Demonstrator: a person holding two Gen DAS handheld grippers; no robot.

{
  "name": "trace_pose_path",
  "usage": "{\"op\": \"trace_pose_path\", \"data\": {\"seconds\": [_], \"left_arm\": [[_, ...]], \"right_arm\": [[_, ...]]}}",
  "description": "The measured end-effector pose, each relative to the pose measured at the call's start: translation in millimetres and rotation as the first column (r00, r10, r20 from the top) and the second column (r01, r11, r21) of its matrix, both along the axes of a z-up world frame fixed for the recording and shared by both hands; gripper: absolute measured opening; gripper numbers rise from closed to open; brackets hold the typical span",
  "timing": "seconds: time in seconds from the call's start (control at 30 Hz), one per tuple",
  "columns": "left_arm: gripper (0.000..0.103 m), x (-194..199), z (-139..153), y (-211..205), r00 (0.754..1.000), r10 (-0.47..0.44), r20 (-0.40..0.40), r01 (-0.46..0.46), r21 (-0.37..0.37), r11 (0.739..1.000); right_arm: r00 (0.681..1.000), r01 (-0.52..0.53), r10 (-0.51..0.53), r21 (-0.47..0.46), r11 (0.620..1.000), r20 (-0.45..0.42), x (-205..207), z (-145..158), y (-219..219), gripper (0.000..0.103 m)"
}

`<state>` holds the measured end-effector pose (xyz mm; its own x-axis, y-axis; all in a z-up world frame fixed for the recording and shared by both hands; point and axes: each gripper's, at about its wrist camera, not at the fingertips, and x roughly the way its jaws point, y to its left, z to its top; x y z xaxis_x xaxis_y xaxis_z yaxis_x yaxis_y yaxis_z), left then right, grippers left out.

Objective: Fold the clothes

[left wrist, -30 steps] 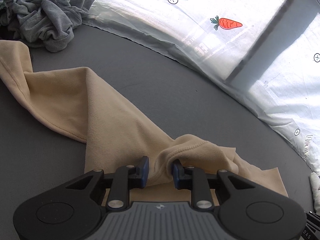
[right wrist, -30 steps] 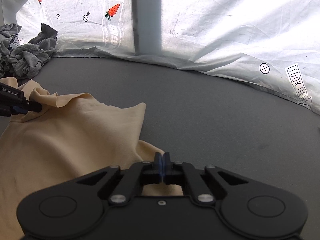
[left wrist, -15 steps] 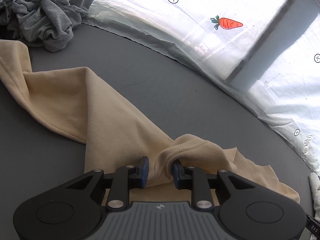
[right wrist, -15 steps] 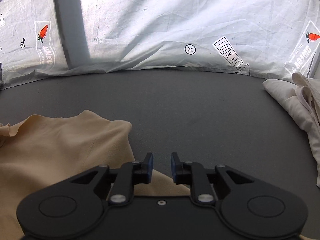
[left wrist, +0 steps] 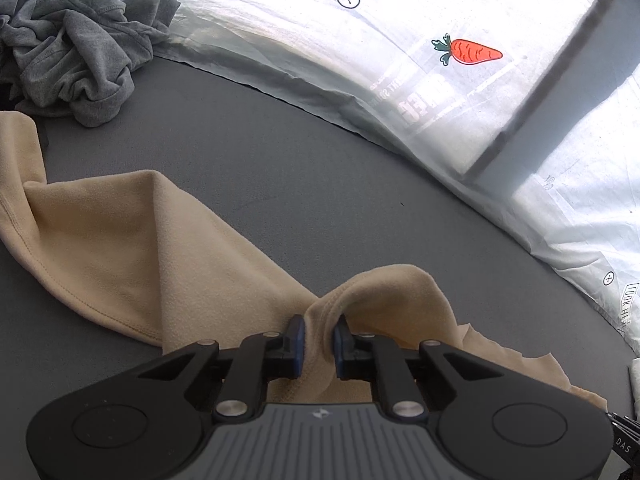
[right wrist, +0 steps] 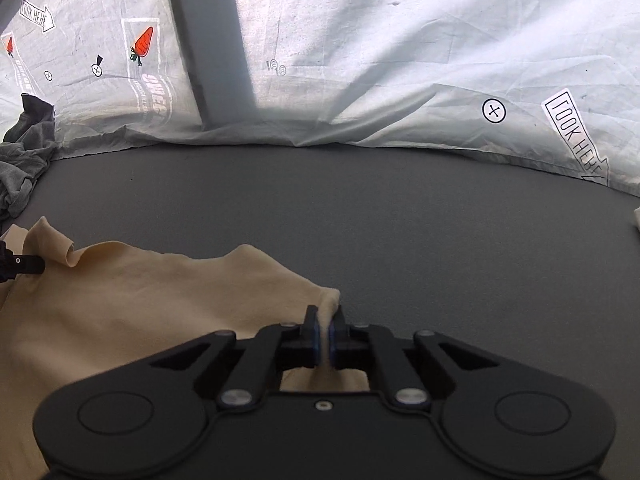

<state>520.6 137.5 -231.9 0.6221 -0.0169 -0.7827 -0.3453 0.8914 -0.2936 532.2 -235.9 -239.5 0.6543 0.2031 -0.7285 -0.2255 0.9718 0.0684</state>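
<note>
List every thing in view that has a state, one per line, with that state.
Left gripper: shut on a thick bunched fold of the beige fleece garment.
Right gripper: shut on a thin corner of the beige fleece garment.
Beige fleece garment: unfolded, rumpled, draped across the dark grey table.
Grey clothes pile: crumpled, unfolded, at the table's far edge.
White printed sheet: wrinkled, hanging behind the table.

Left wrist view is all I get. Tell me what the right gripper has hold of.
Observer: The right gripper is shut on a corner of the beige garment.
Operator: Report the edge between the grippers.
Observer: It runs slack and wavy, with a small curl beside the left gripper.
Operator: Say what lies ahead of the right fingers.
Observer: Only bare grey table up to the white sheet.
</note>
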Motion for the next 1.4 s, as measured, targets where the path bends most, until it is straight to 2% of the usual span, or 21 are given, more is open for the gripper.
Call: {"op": "trace_pose_path", "data": {"seconds": [0.17,0.27,0.33,0.37,0.43,0.47,0.5,0.57,0.63,0.73,0.83,0.93,1.03,1.1,1.13,1.17,1.2,1.27,1.3,1.37,1.4], "left_arm": [[0.015,11.4,-1.6,2.7,1.0,-0.007,0.012,0.006,0.004,1.0],[0.019,17.7,0.3,0.6,1.0,-0.007,0.002,0.007,0.012,1.0],[0.023,19.3,3.7,-1.9,1.0,-0.015,-0.01,0.015,0.02,1.0],[0.026,18.1,6.1,-3.3,1.0,-0.015,-0.012,0.015,0.022,1.0],[0.048,12.7,12.8,-6.2,1.0,-0.011,-0.009,0.011,0.024,1.0],[0.053,6.5,17.6,-8.1,1.0,-0.009,0.002,0.009,0.032,0.999],[0.063,0.3,22.4,-10.0,1.0,-0.008,0.014,0.007,0.04,0.999],[0.067,-17.1,33.2,-15.5,0.999,-0.013,0.036,0.01,0.066,0.998],[0.074,-40.1,40.6,-22.1,0.999,-0.012,0.038,0.008,0.099,0.995],[0.077,-86.3,44.4,-32.7,1.0,-0.015,0.02,0.012,0.157,0.988],[0.077,-135.7,38.9,-35.7,0.999,-0.024,-0.028,0.029,0.209,0.977],[0.077,-184.5,29.1,-35.0,0.997,-0.016,-0.077,0.034,0.242,0.97],[0.077,-233.8,15.3,-33.2,0.991,0.001,-0.131,0.033,0.25,0.968],[0.077,-264.2,5.1,-33.8,0.985,0.013,-0.17,0.028,0.236,0.971],[0.078,-274.5,1.9,-35.5,0.986,0.016,-0.164,0.023,0.235,0.972],[0.079,-284.7,-1.4,-37.2,0.987,0.02,-0.157,0.018,0.234,0.972],[0.081,-294.3,-4.4,-39.1,0.988,0.022,-0.153,0.015,0.234,0.972],[0.083,-305.5,-5.6,-44.9,0.987,0.022,-0.158,0.018,0.246,0.969],[0.083,-310.7,-5.2,-46.5,0.988,0.025,-0.155,0.014,0.244,0.97],[0.083,-321.0,-4.4,-49.3,0.988,0.033,-0.15,0.004,0.24,0.971],[0.083,-326.2,-4.6,-49.4,0.988,0.039,-0.148,-0.003,0.238,0.971]], "right_arm": [[0.998,0.047,-0.048,0.014,0.999,0.028,13.3,-3.3,-9.7,0.005],[0.999,0.044,-0.043,-0.028,0.999,0.034,17.7,-10.1,-5.5,0.007],[0.997,0.07,-0.067,-0.083,0.994,0.04,17.5,-7.2,-4.1,0.032],[0.995,0.091,-0.087,-0.094,0.991,0.05,15.5,-3.6,-6.5,0.05],[0.988,0.136,-0.131,-0.056,0.989,0.08,5.8,6.6,-19.5,0.052],[0.984,0.16,-0.157,-0.026,0.987,0.079,-1.4,11.5,-28.6,0.058],[0.98,0.187,-0.186,-0.004,0.982,0.076,-10.7,14.8,-37.7,0.064],[0.966,0.246,-0.247,0.022,0.969,0.076,-33.4,19.3,-55.3,0.066],[0.947,0.312,-0.313,0.022,0.95,0.071,-67.8,19.9,-75.7,0.069],[0.91,0.411,-0.409,-0.023,0.911,0.064,-127.3,14.0,-106.7,0.07],[0.857,0.516,-0.511,-0.097,0.851,0.065,-185.6,5.5,-138.8,0.07],[0.776,0.626,-0.627,-0.186,0.757,0.063,-236.4,-7.0,-173.7,0.071],[0.681,0.724,-0.731,-0.169,0.669,0.026,-275.7,-17.2,-209.1,0.071],[0.63,0.769,-0.776,-0.14,0.623,0.007,-295.7,-22.0,-228.0,0.077],[0.627,0.774,-0.779,-0.121,0.621,0.008,-302.7,-23.5,-234.0,0.077],[0.641,0.764,-0.767,-0.099,0.637,0.007,-306.2,-24.2,-236.6,0.075],[0.668,0.743,-0.744,-0.065,0.666,0.006,-307.9,-24.1,-237.7,0.057],[0.711,0.703,-0.704,-0.023,0.71,0.0,-306.5,-22.8,-237.4,0.032],[0.725,0.689,-0.689,-0.033,0.724,0.001,-303.9,-21.6,-234.9,0.017],[0.736,0.676,-0.677,-0.064,0.734,0.01,-304.3,-20.8,-234.2,0.004],[0.739,0.672,-0.674,-0.08,0.736,0.014,-305.5,-20.7,-235.0,0.004]]}}
